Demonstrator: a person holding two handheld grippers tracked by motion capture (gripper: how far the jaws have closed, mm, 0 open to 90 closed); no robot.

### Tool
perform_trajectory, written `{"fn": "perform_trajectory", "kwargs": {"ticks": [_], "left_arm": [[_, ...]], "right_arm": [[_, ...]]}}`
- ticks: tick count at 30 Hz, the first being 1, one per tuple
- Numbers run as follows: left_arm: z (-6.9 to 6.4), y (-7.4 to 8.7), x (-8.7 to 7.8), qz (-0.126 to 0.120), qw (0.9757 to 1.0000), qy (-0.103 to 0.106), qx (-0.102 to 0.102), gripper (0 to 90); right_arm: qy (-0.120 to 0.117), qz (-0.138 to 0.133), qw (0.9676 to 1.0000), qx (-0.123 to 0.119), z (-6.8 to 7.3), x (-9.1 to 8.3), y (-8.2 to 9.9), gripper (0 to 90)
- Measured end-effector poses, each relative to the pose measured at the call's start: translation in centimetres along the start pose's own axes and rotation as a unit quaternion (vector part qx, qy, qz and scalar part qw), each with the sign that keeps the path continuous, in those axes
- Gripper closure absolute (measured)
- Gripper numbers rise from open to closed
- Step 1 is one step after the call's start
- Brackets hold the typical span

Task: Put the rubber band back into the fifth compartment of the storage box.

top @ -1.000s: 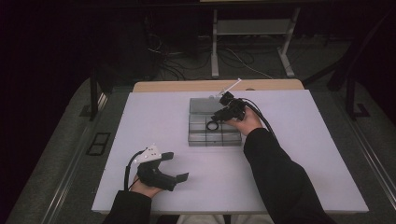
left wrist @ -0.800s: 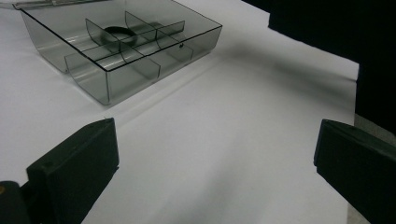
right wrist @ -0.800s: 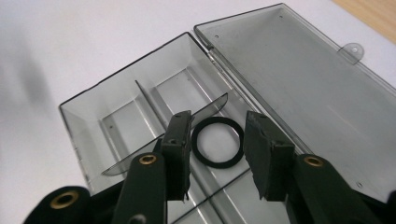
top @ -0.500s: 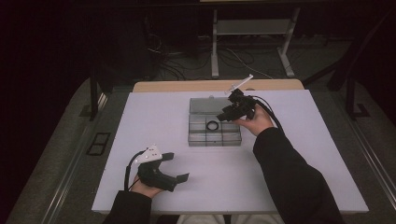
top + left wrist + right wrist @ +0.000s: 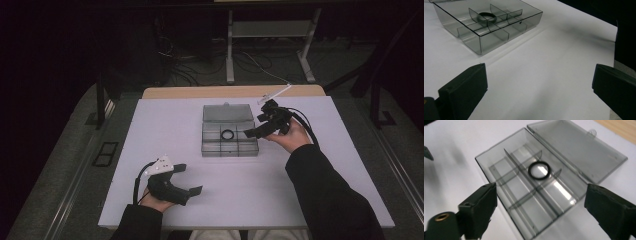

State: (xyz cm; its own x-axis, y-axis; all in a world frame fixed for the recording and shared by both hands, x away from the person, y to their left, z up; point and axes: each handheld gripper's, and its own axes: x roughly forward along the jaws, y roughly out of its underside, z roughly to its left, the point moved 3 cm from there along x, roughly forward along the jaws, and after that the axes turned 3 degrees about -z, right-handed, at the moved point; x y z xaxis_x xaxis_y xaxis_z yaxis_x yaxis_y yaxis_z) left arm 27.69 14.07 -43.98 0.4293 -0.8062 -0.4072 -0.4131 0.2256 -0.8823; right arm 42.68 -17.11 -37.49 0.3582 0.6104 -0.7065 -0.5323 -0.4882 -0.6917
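White table (image 5: 165, 125) carries a clear grey divided box (image 5: 229, 136) at centre, lid (image 5: 576, 147) flipped open flat behind it. Right gripper (image 5: 254, 132) held just off the box's right edge, above the tabletop, jaws spread wide, nothing between them. Left gripper (image 5: 189, 179) near the front-left of the table, well apart from the box, jaws also wide, empty. Black ring (image 5: 538, 170) lies flat in the middle compartment of the box's back row.
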Motion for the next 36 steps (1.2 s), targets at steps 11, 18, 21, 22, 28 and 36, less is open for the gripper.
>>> {"fn": "perform_trajectory", "kwargs": {"ticks": [11,18,21,22,28,36], "left_arm": [[0.0,0.0,0.0,0.0,1.0,0.0,-0.001,0.0],[-0.1,0.0,0.0,0.001,1.0,0.0,-0.001,0.0],[-0.1,0.0,0.1,0.001,1.0,0.001,0.0,0.0],[-0.1,0.0,0.1,0.001,1.0,0.001,0.0,0.0],[-0.1,0.0,0.0,0.001,1.0,-0.001,-0.002,0.0],[-0.1,0.1,0.0,0.002,1.0,0.0,-0.003,0.0]], "right_arm": [[0.0,-0.019,0.9997,0.015,0.3,-2.6,3.3,0.4],[-0.002,-0.034,0.9993,0.011,1.3,-4.6,5.0,0.5],[0.0,-0.038,0.9992,0.012,1.6,-5.2,5.8,0.5],[0.0,-0.04,0.9991,0.012,1.6,-5.4,6.0,0.4],[0.002,-0.049,0.9987,0.017,2.0,-6.5,7.5,0.5],[0.004,-0.06,0.9977,0.03,2.5,-7.7,10.1,0.5]]}}
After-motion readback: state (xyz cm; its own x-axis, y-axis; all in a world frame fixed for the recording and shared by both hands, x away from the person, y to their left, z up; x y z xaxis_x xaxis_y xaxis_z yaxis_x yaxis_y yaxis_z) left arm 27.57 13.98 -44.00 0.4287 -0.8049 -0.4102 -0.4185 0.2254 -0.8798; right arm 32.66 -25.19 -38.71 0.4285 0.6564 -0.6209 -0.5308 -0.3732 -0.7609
